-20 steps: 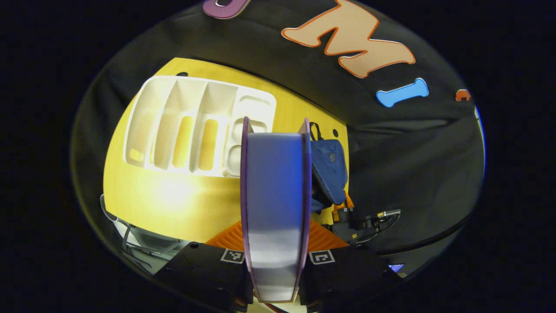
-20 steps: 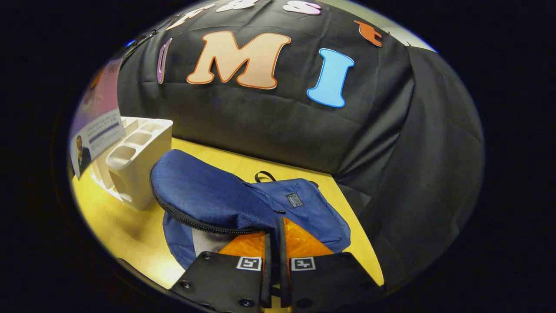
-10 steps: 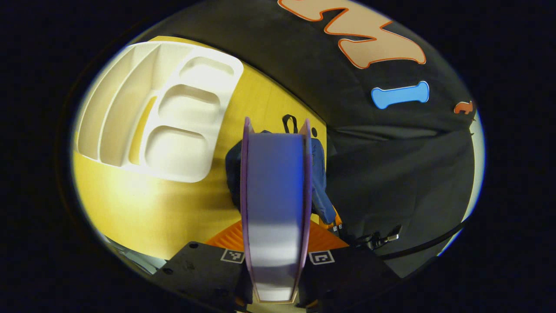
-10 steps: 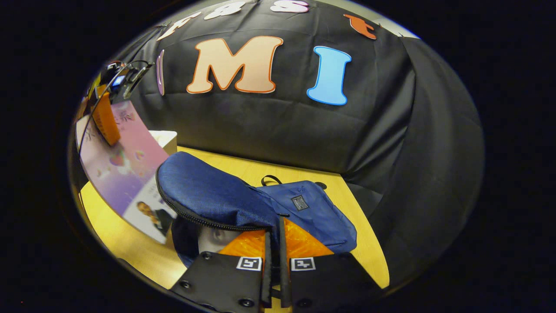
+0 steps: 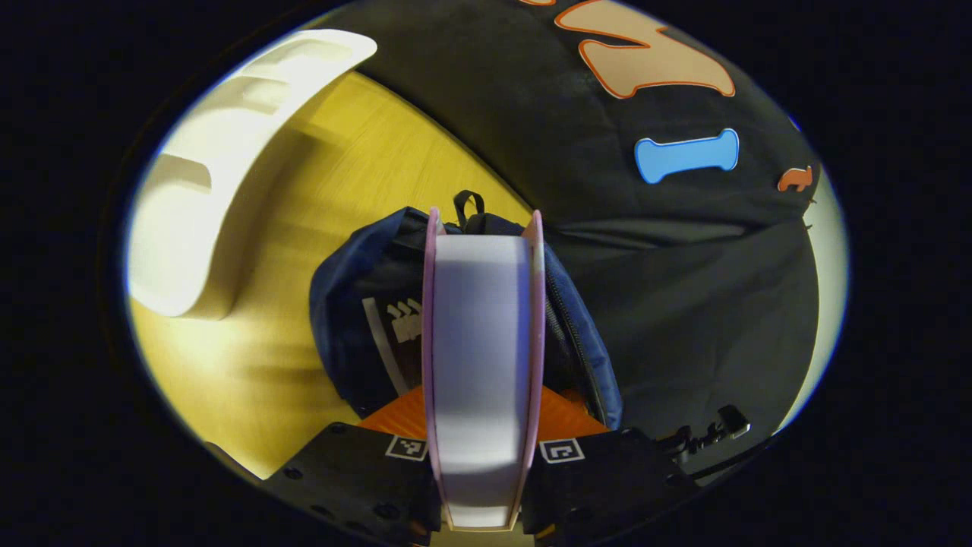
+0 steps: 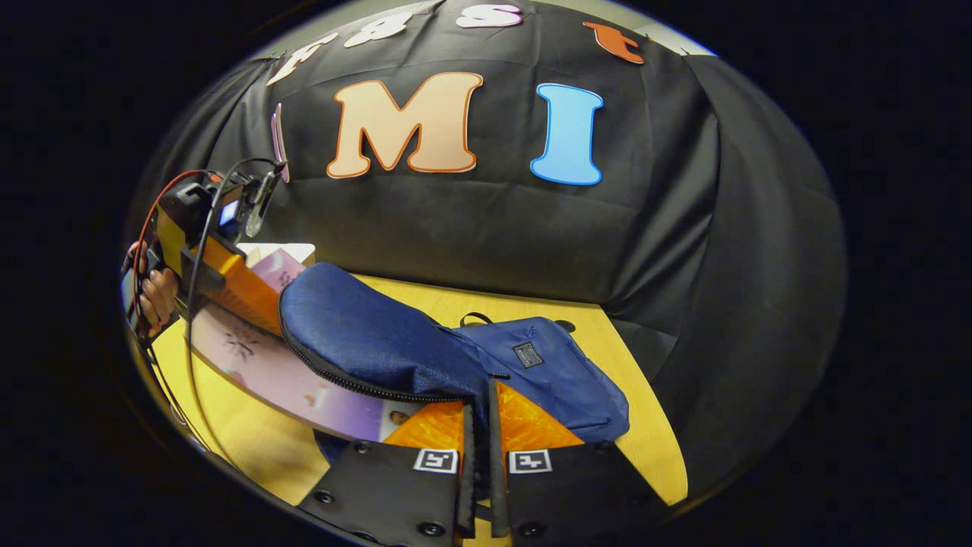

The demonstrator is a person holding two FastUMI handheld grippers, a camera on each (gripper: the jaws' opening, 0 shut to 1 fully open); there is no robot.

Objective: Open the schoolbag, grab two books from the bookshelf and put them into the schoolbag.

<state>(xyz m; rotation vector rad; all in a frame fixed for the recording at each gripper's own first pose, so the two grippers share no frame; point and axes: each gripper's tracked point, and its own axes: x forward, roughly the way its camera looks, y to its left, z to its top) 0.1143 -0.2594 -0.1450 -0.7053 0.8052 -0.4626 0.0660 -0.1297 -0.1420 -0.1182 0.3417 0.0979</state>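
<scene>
The blue schoolbag [image 6: 558, 372] lies on the yellow table [image 6: 645, 437]. Its zipped flap [image 6: 372, 342] is held up, with my right gripper [image 6: 478, 406] shut on the flap's edge. A pink-covered book [image 5: 480, 319] stands edge-on in my left gripper [image 5: 482, 416], which is shut on it. Straight behind the book the bag's mouth [image 5: 357, 304] gapes, and a dark-covered book [image 5: 395, 327] lies inside. In the right gripper view the pink book [image 6: 288, 380] slants under the raised flap, carried by the left gripper [image 6: 213, 251] and a hand [image 6: 156, 292].
The white bookshelf [image 5: 220, 167] stands on the table to the upper left in the left gripper view; its top corner [image 6: 292, 249] peeks behind the left gripper in the right gripper view. Black cloth walls close off the back and right. Bare tabletop [image 5: 250, 365] lies between shelf and bag.
My left gripper has carried the pink book away from the bookshelf and over to the bag's open mouth. The right gripper has kept the flap lifted, hardly moving.
</scene>
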